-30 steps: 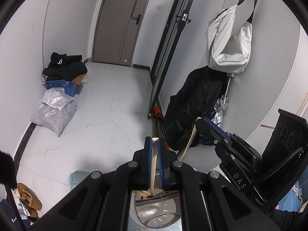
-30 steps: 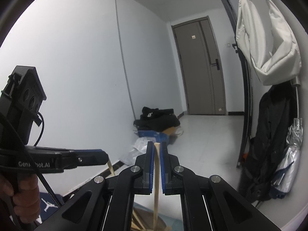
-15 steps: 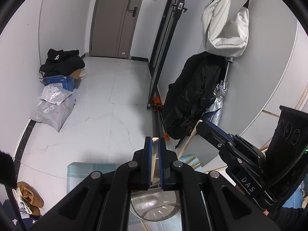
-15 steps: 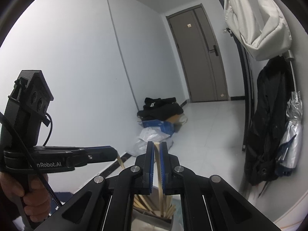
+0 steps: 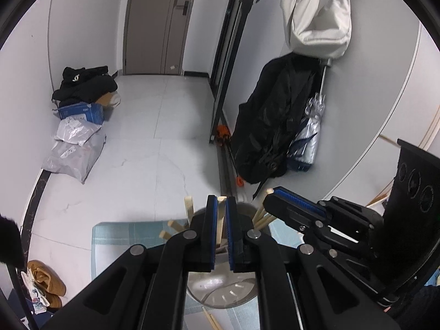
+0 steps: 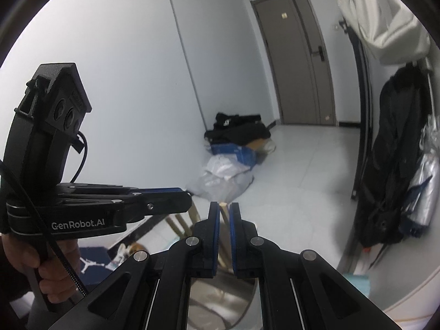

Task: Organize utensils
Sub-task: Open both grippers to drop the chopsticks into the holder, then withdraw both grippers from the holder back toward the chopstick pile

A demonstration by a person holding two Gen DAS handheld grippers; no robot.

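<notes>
My left gripper (image 5: 221, 201) is shut on a pale wooden chopstick (image 5: 220, 228) that stands upright with its lower end inside a shiny metal utensil holder (image 5: 220, 288). Several other chopsticks (image 5: 189, 206) lean in the same holder. To its right, my right gripper (image 5: 271, 194) comes in from the side, shut on a second chopstick (image 5: 260, 216) that slants into the holder. In the right wrist view, the right gripper (image 6: 225, 209) pinches its chopstick (image 6: 222, 247) over the holder's rim (image 6: 247, 302), and the left gripper (image 6: 187, 199) sits just to the left, held by a hand (image 6: 27, 255).
The holder stands on a teal mat (image 5: 123, 236) with a loose chopstick (image 5: 211, 320) lying near the front. Beyond the table edge are a tiled floor, grey bags (image 5: 74, 151), a black coat (image 5: 275, 115), a folded umbrella (image 5: 308, 137) and shoes (image 5: 46, 283).
Both grippers have sunk with their chopsticks toward the holder and tilted further down. The holder's mouth, the mat and the other chopsticks have come into view.
</notes>
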